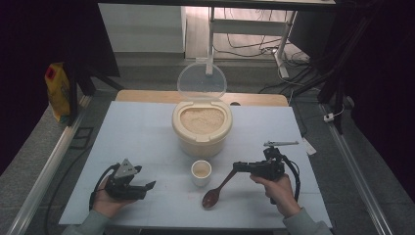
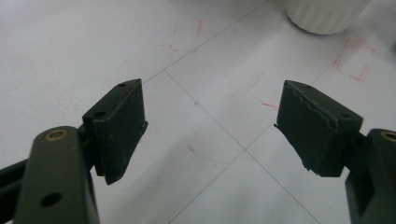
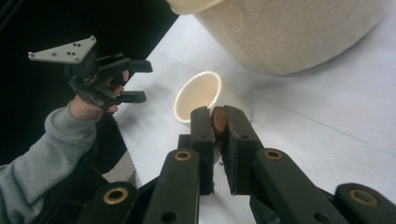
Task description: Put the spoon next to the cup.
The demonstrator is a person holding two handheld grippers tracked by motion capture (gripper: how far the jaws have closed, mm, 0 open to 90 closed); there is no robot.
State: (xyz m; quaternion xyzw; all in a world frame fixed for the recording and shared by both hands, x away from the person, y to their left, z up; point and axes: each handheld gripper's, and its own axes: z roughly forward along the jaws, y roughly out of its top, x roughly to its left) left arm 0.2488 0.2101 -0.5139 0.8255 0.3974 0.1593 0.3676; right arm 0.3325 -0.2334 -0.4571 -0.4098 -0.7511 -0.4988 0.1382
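A brown spoon [image 1: 218,188] slants above the desk [image 1: 147,132], bowl low near the front edge, handle rising to the right into the right gripper [image 1: 240,166], whose jaws are clamped on the handle's end; in the right gripper view the brown handle [image 3: 218,119] sits pinched between the two black jaws. Just left of the spoon's handle stands a small white cup [image 1: 201,172], and behind the cup sits a cream rice bin [image 1: 202,128], full of grain, with its clear lid [image 1: 201,81] tipped up at the back. The left gripper [image 1: 146,186] rests in the left hand [image 1: 105,200] at the desk's front left, well apart from the cup, its jaws wide apart with bare desk between them. A yellow bag [image 1: 58,90] hangs off the desk at far left.
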